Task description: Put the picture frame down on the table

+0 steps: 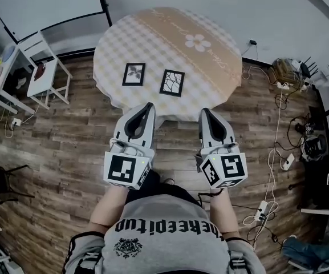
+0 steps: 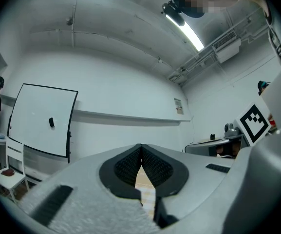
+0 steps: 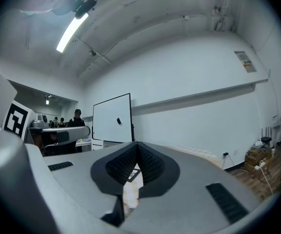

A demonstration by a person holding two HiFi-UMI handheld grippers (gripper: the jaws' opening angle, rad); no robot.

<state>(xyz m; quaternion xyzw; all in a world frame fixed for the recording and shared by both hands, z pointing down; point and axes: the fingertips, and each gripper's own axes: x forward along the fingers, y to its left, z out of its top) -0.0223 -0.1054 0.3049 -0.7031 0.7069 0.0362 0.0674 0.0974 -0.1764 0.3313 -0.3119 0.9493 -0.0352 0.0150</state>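
Two picture frames lie flat on the round table (image 1: pixel 224 76) in the upper middle of the head view, near its lower edge. The left picture frame (image 1: pixel 133 74) is black with a white mat and a small dark plant print. The right picture frame (image 1: pixel 172 83) lies just beside it, not touching. It is also black, shows bare branches and is turned slightly clockwise. A pale checked cloth (image 1: pixel 124 39) with a beige band covers the table.

The person's grey shirt (image 1: pixel 170 233) bears flipped print reading roughly "keepitup"; other lettering is unreadable.
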